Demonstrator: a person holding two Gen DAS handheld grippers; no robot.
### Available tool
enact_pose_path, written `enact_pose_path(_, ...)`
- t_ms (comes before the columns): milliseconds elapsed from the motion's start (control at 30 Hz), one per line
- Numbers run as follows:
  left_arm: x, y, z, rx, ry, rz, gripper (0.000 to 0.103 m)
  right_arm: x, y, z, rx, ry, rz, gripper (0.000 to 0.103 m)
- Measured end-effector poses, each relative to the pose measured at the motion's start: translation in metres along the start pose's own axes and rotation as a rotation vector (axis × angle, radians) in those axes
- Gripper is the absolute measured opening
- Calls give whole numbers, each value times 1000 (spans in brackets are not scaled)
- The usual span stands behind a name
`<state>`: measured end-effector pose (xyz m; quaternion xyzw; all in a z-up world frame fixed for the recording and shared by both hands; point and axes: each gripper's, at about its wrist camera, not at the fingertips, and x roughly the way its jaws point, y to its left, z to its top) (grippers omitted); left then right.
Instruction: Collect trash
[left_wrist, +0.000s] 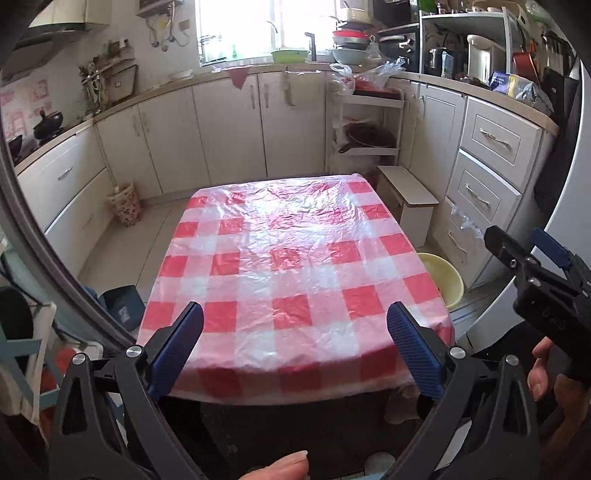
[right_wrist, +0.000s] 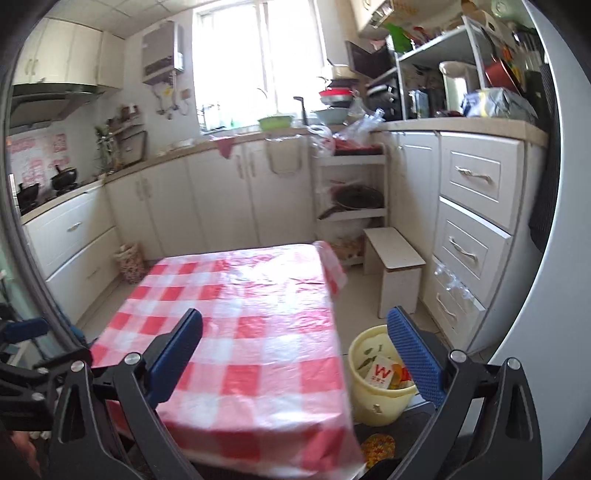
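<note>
A table under a red-and-white checked plastic cloth (left_wrist: 288, 266) (right_wrist: 236, 332) fills the middle of both views, with nothing lying on it. A pale yellow bin (right_wrist: 373, 384) stands on the floor at its right side, holding a white packet with a red W (right_wrist: 380, 371) and other scraps; only its rim (left_wrist: 443, 275) shows in the left wrist view. My left gripper (left_wrist: 295, 325) hangs open over the table's near edge, nothing between its blue pads. My right gripper (right_wrist: 295, 332) is open too, spanning the table's right edge and the bin; in the left wrist view my right gripper (left_wrist: 517, 243) shows at the right.
White kitchen cabinets (right_wrist: 221, 199) and a drawer stack (right_wrist: 472, 214) ring the room. A small white stool (right_wrist: 395, 266) stands past the bin. A patterned bag (left_wrist: 125, 205) sits on the floor at the left, a blue box (left_wrist: 122, 306) near the table's left corner.
</note>
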<state>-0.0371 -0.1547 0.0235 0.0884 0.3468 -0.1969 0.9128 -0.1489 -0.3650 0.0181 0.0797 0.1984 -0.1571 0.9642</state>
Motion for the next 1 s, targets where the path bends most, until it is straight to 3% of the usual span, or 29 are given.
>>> enact_pose_path(233, -42, 40, -36, -66, -3, 28, 96, -53, 33, -2, -20, 3, 45, 96)
enact_pose_path(333, -52, 55, -48, -103, 12, 3, 96, -69, 38, -5, -16, 10, 59, 96)
enact_pose_path(667, -74, 52, -69, -90, -86, 101, 96, -96, 52, -27, -6, -26, 46, 96)
enact_pose_path(800, -61, 48, -71, -76, 1, 58, 96, -97, 50, -28, 25, -43, 41, 96)
enact_pose_path(1000, -45, 58, -77, -107, 47, 67, 96, -90, 49, -33, 32, -23, 37, 96)
